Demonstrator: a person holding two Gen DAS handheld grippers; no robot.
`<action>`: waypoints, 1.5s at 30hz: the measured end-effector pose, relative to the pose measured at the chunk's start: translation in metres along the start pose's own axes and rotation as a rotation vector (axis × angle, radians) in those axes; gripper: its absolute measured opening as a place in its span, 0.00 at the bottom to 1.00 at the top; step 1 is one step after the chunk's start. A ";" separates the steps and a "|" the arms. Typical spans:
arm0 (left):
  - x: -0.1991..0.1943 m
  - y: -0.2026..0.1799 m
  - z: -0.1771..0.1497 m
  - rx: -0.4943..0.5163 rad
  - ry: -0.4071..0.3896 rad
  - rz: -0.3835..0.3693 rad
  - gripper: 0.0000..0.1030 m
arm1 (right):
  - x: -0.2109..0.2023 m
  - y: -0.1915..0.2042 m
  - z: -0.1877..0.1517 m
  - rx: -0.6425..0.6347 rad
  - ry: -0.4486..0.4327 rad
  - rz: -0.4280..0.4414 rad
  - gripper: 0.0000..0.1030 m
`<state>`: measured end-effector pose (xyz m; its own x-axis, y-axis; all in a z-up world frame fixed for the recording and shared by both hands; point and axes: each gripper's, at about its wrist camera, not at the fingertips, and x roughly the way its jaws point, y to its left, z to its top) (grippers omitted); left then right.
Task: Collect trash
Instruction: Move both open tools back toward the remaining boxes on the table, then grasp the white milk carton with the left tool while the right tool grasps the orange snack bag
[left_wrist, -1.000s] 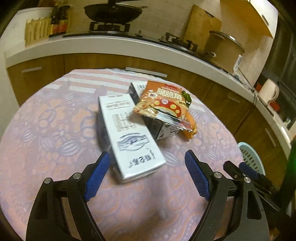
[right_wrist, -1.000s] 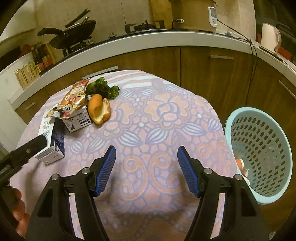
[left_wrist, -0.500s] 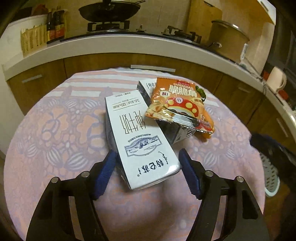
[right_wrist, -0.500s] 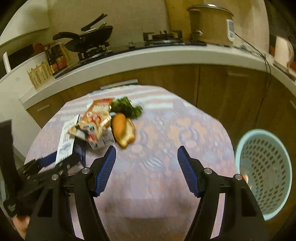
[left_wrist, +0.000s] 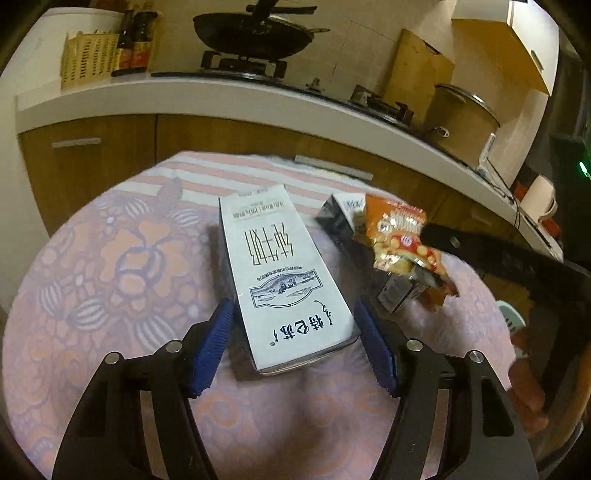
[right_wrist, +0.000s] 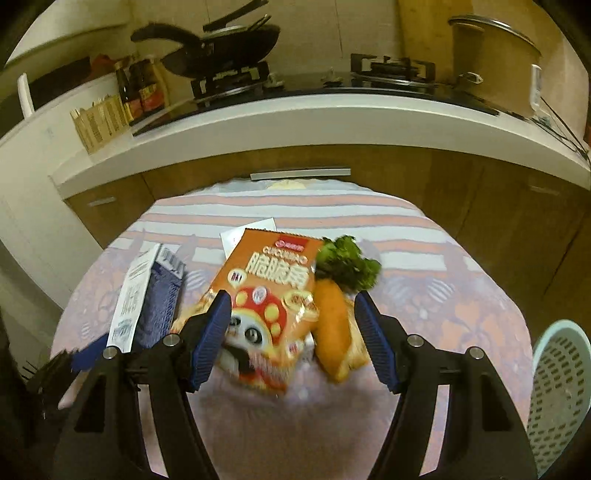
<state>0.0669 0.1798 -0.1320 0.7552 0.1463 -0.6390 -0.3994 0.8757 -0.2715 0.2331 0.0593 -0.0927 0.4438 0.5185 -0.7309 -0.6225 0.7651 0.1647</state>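
Observation:
A white milk carton (left_wrist: 280, 273) lies on the round table. My left gripper (left_wrist: 295, 332) is open, with its blue pads on either side of the carton's near end. An orange snack bag (right_wrist: 273, 295) rests on a smaller carton (left_wrist: 343, 214). My right gripper (right_wrist: 291, 328) is open, straddling the snack bag's near end and a carrot (right_wrist: 332, 325) with green leaves (right_wrist: 347, 262). The milk carton also shows in the right wrist view (right_wrist: 147, 291), at the left. The snack bag shows in the left wrist view (left_wrist: 402, 240), with the right gripper's arm beside it.
The table has a pink patterned cloth (left_wrist: 110, 266). A light blue perforated basket (right_wrist: 557, 391) stands off the table's right side. A kitchen counter (right_wrist: 332, 122) with stove, wok and pot runs behind the table.
My left gripper has moved forward so its pads flank the milk carton's end. My right gripper has swung left and forward from the table's middle over the snack bag and carrot.

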 end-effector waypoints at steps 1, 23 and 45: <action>-0.002 -0.001 0.001 0.006 -0.012 0.002 0.63 | 0.008 0.000 0.002 0.004 0.013 -0.006 0.63; -0.005 -0.001 0.001 0.002 -0.032 -0.003 0.62 | -0.018 -0.005 -0.004 -0.038 -0.098 -0.074 0.06; -0.053 -0.059 0.021 0.093 -0.145 -0.088 0.59 | -0.102 -0.057 -0.025 0.014 -0.221 -0.104 0.05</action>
<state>0.0613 0.1301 -0.0667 0.8547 0.1267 -0.5034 -0.2842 0.9257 -0.2496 0.2071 -0.0469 -0.0440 0.6366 0.5062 -0.5819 -0.5577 0.8233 0.1060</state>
